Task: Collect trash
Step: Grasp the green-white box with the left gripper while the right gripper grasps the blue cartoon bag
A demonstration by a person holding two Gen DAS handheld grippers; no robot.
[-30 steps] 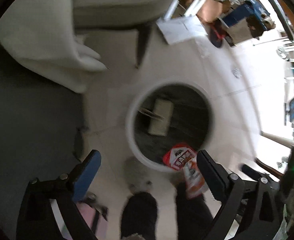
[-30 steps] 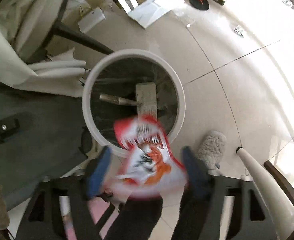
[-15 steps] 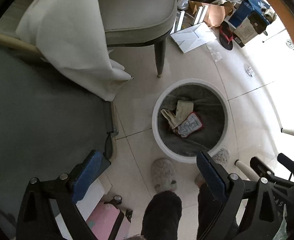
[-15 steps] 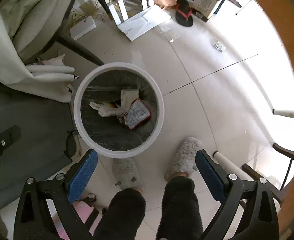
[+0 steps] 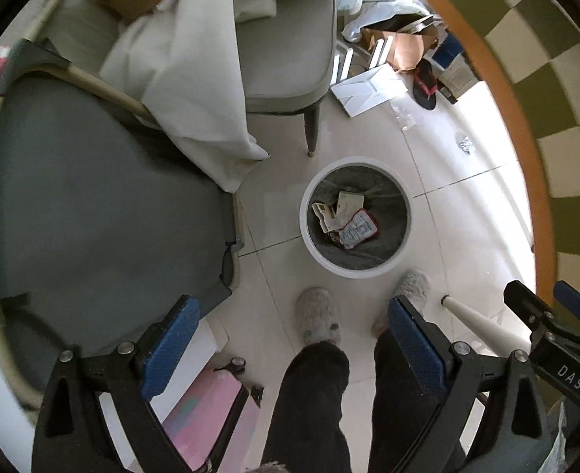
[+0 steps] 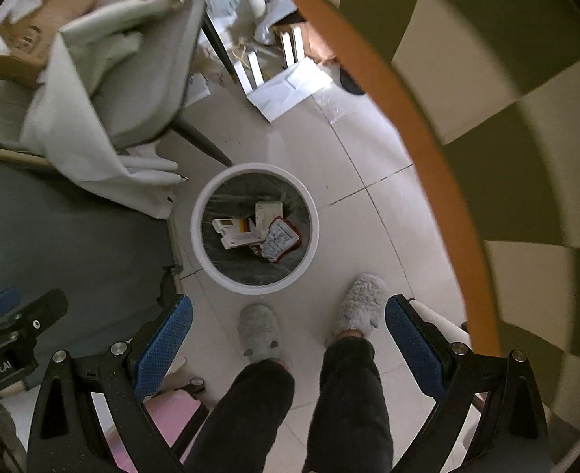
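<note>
**Waste bin loaded; both grippers empty**

The white round bin (image 5: 355, 217) (image 6: 255, 228) stands on the tiled floor (image 5: 459, 232), holding a red-edged snack packet (image 5: 357, 231) (image 6: 279, 239) beside pale cartons (image 6: 233, 232). The left gripper (image 5: 294, 347) and right gripper (image 6: 288, 343) hover high above it, jaws spread wide, released. Grey slippers (image 6: 258, 331) stand near the bin rim; a chair leg (image 5: 311, 130) stands just beyond.
</note>
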